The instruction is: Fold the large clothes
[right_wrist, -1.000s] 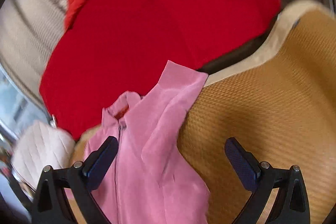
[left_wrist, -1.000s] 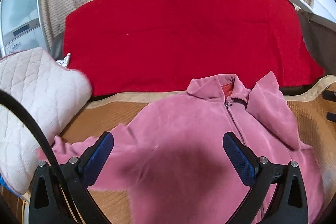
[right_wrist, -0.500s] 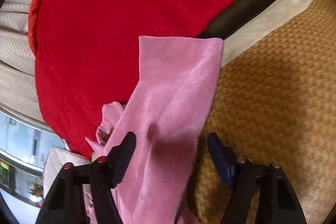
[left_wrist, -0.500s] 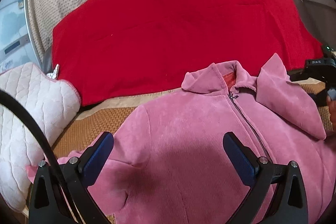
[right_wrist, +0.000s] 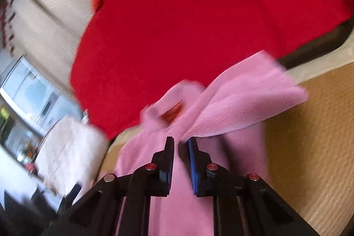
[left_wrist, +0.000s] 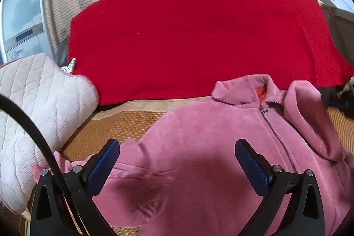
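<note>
Two tools work on one pink jacket (left_wrist: 210, 147), which lies spread on a woven mat (left_wrist: 115, 125) in front of a red blanket (left_wrist: 188, 32).

From the left wrist, the left tool (left_wrist: 177, 160) stands wide, its blue pads (left_wrist: 104, 160) apart above the jacket's body, with nothing pinched between them. Whether the pads touch the cloth beneath cannot be told; a dark shadow falls on the fabric between them. The jacket's near hem is cut off below this tool's frame. Ahead of it sit the collar (left_wrist: 243, 90) and the zip (left_wrist: 276, 134). Ahead and to its right a sleeve (left_wrist: 309, 116) lies folded over the chest, blurred along its outer edge. At the far right edge a dark, smeared shape is too blurred to identify. A quilted cushion (left_wrist: 39, 112) lies to the left of the tool, and a black cable (left_wrist: 33, 134) crosses in front of it.

The right wrist view is heavily motion-blurred. The right tool (right_wrist: 180, 145) has just been closing, and its jaws now stand narrow, gripping the pink sleeve (right_wrist: 243, 107), which fans out ahead of and to the right of the tips. How much cloth sits between the pads is hidden by the fingers (right_wrist: 169, 158) themselves. The collar (right_wrist: 168, 107) ahead is only a pale smear with a red lining showing. Left of this tool, the cushion (right_wrist: 68, 147) and a window area dissolve into streaks.
</note>
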Motion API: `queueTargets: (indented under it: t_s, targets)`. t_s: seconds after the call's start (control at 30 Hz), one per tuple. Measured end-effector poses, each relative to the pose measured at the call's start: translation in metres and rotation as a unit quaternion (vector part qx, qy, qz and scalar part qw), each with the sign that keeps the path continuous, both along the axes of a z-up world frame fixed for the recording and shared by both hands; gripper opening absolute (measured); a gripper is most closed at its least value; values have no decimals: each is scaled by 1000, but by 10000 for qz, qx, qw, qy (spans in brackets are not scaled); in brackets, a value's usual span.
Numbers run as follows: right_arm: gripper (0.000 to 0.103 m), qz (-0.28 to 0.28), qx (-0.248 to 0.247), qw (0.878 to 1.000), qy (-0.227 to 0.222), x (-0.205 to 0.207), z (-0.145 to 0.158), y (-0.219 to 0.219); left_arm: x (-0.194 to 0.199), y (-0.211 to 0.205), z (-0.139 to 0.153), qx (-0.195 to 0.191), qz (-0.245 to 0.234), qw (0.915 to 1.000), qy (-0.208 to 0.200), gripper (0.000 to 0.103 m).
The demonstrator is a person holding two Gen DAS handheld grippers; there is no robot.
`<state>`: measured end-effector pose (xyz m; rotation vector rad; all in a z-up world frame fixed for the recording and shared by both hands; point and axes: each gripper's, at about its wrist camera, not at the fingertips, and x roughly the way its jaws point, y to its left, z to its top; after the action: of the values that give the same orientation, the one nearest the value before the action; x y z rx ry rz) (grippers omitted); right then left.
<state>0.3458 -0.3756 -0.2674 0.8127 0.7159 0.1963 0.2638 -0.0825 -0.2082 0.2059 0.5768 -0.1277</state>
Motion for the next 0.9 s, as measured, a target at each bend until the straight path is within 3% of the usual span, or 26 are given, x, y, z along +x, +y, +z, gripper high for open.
queueTargets:
  t_s: [0.1, 0.17, 0.23, 0.3, 0.37, 0.4, 0.43, 0.53, 0.63, 0.73, 0.8, 0.9]
  targets:
    - [14, 478, 329, 9982, 122, -7, -10, 40, 2, 15, 1, -80, 171, 9998, 11, 103]
    - [14, 689, 379, 9959, 447, -9, -26, 65, 2, 24, 0, -118, 277, 9995, 15, 103]
    - [15, 746, 446, 9935, 732, -15, -32, 67, 3, 29, -1, -150, 318, 9994, 44, 103]
    - [19, 443, 788, 9939, 626, -20, -28, 49, 1, 27, -1, -217, 229, 9995, 62, 103]
    - [51, -249, 974, 9936, 520, -32, -18, 11, -4, 18, 0, -201, 43, 9998, -19, 103]
    - [92, -506, 1055, 9920, 482, -38, -17, -3, -6, 13, 1, -173, -33, 9998, -33, 103]
    - [98, -992, 1217, 9870, 340, -49, -17, -24, -9, 6, 3, -175, -136, 9997, -35, 103]
    - [96, -1710, 1610, 9719, 144, -69, -25, -63, -13, -30, 15, -429, -561, 9974, 154, 103]
    - [90, -2020, 2307, 9518, 104, -74, -40, -83, -11, -83, 29, -333, -920, 9948, 298, 103]
    - [90, -2247, 2336, 9460, 58, -74, -41, -88, -2, -155, 43, -288, -1341, 9893, 503, 103]
    - [90, -2414, 2291, 9430, 50, -84, -41, -104, 9, -206, 41, -64, -1498, 9857, 772, 103]
    - [90, -2665, 2684, 9257, -41, -95, -46, -122, 24, -276, 23, 436, -1651, 9784, 1162, 103]
